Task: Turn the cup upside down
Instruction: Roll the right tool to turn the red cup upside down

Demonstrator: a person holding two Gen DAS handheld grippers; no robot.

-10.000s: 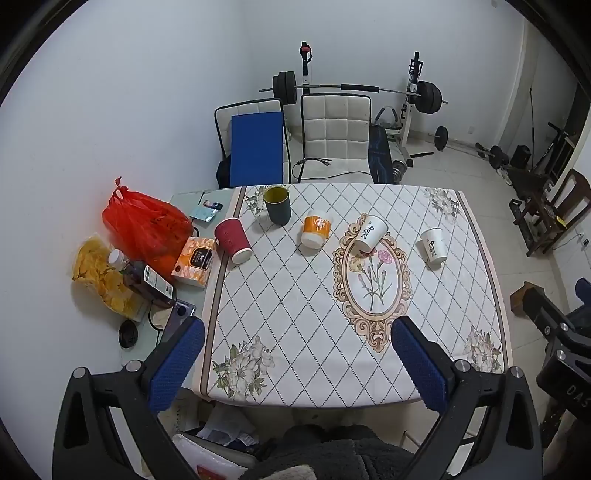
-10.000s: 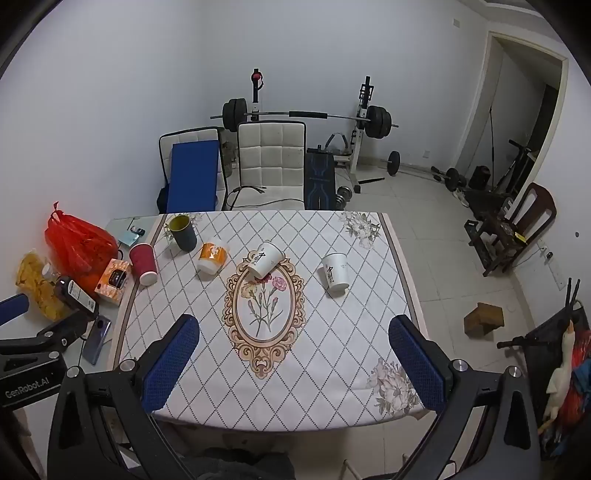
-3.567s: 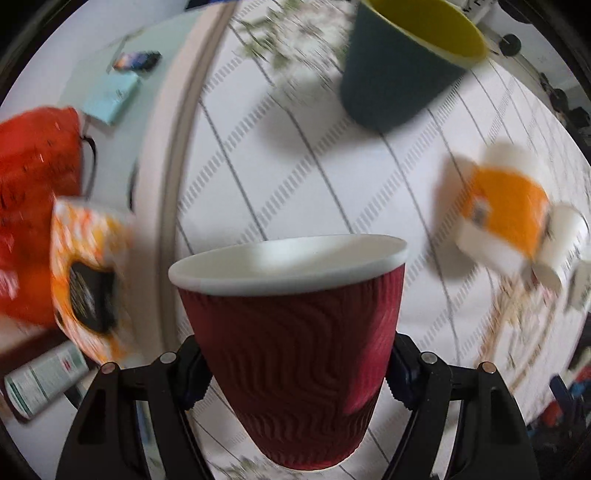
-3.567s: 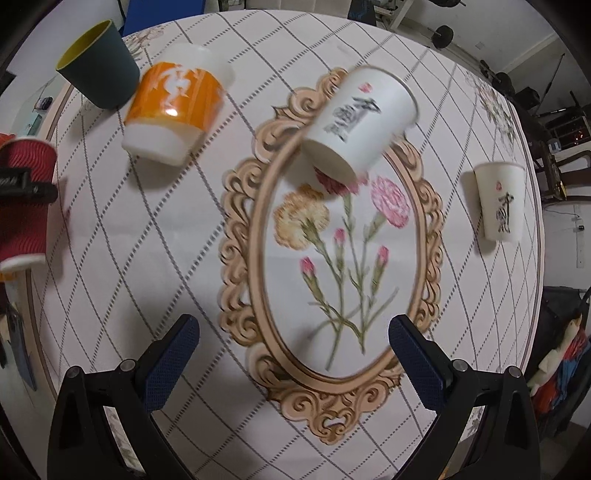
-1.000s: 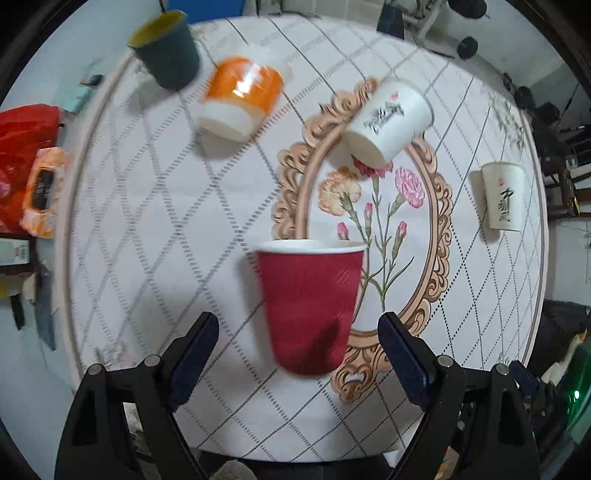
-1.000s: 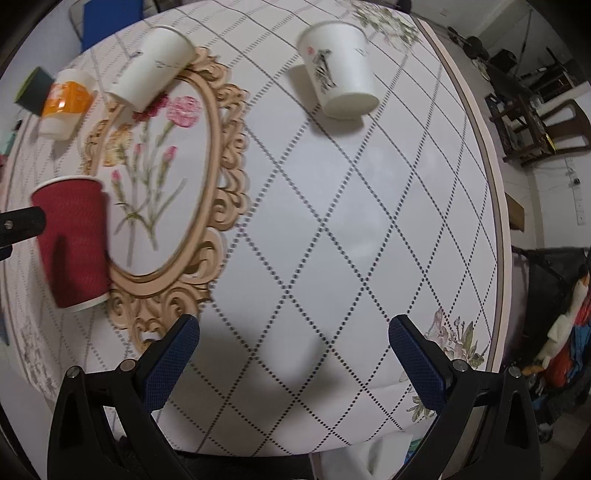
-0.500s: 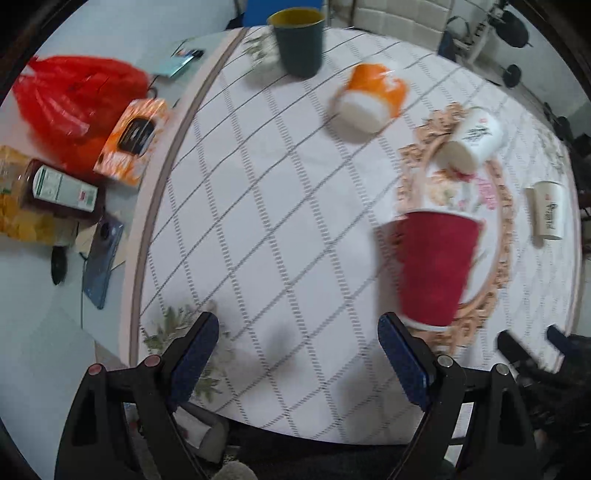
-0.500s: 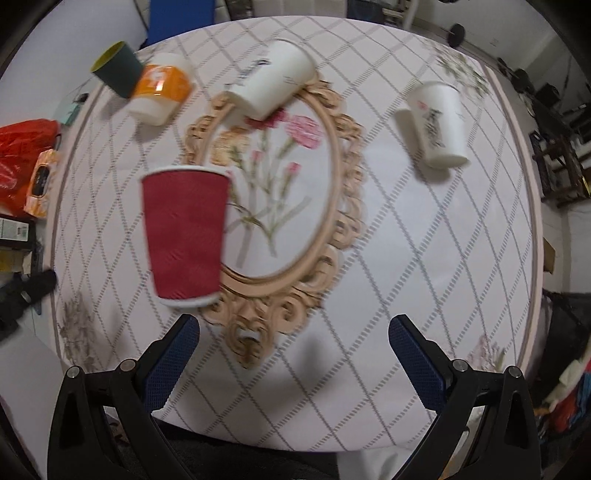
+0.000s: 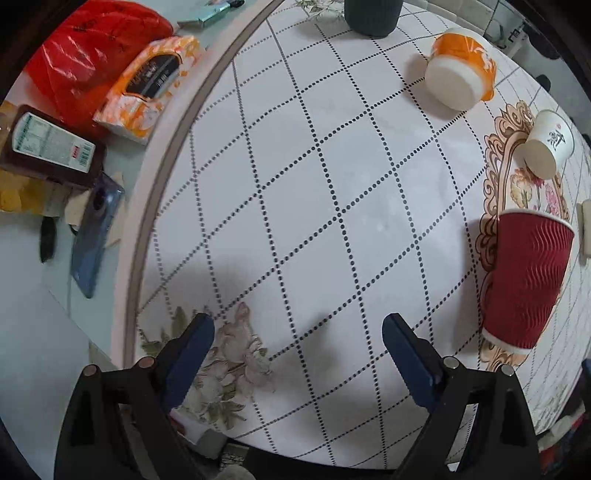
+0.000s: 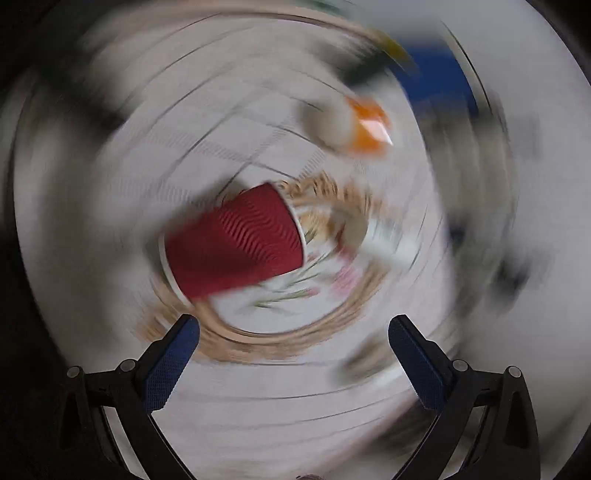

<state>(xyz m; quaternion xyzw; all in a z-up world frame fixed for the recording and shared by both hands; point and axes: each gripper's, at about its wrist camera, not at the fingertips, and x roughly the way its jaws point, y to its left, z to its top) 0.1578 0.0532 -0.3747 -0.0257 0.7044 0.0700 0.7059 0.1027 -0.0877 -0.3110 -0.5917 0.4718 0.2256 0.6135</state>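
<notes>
A red ribbed paper cup stands upside down on the patterned tablecloth, at the left edge of the oval floral motif. My left gripper is open and empty, well to the left of it, over the table's front part. In the right wrist view, heavily blurred by spinning, the red cup lies ahead of my open, empty right gripper.
An orange cup and a white printed cup lie on their sides further back. A dark green cup stands at the far edge. A red bag, tissue pack, bottle and phone sit left of the cloth.
My left gripper has drawn left and lower over the table, away from the inverted red cup. My right gripper is rotating fast, so its view has smeared; the cup stays put.
</notes>
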